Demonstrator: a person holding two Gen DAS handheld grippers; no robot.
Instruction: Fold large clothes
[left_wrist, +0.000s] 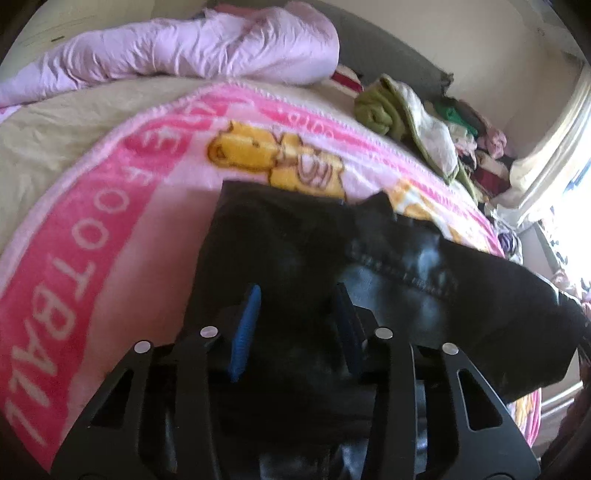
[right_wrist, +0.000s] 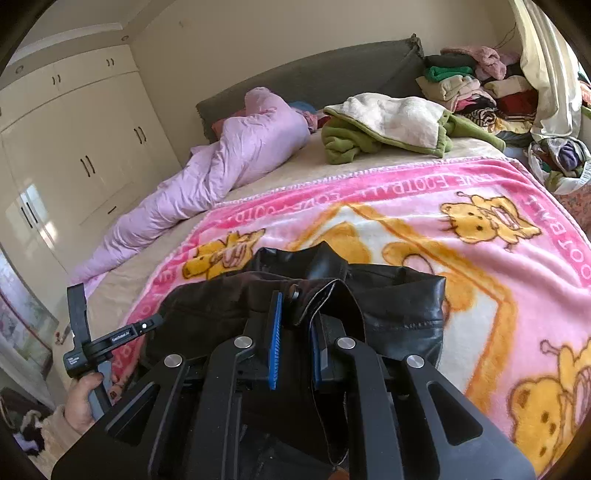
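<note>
A black leather garment (left_wrist: 295, 251) lies partly on a pink cartoon blanket (left_wrist: 147, 206) on the bed. In the left wrist view, my left gripper (left_wrist: 295, 306) has blue pads (left_wrist: 245, 328) closed on a thick bunch of the black garment. In the right wrist view, my right gripper (right_wrist: 295, 325) grips an edge of the same garment (right_wrist: 399, 306) near its waistband or collar, which has a button. The garment is lifted at both gripped edges, and its far part rests on the blanket (right_wrist: 443, 229). The left hand-held gripper's handle (right_wrist: 92, 343) shows at lower left.
A lilac duvet (right_wrist: 221, 162) lies bunched along the far left of the bed. A green and cream fleece (right_wrist: 388, 125) lies near the headboard. Folded clothes (right_wrist: 480, 85) are stacked at the far right corner. Wardrobe doors (right_wrist: 74, 147) stand left of the bed.
</note>
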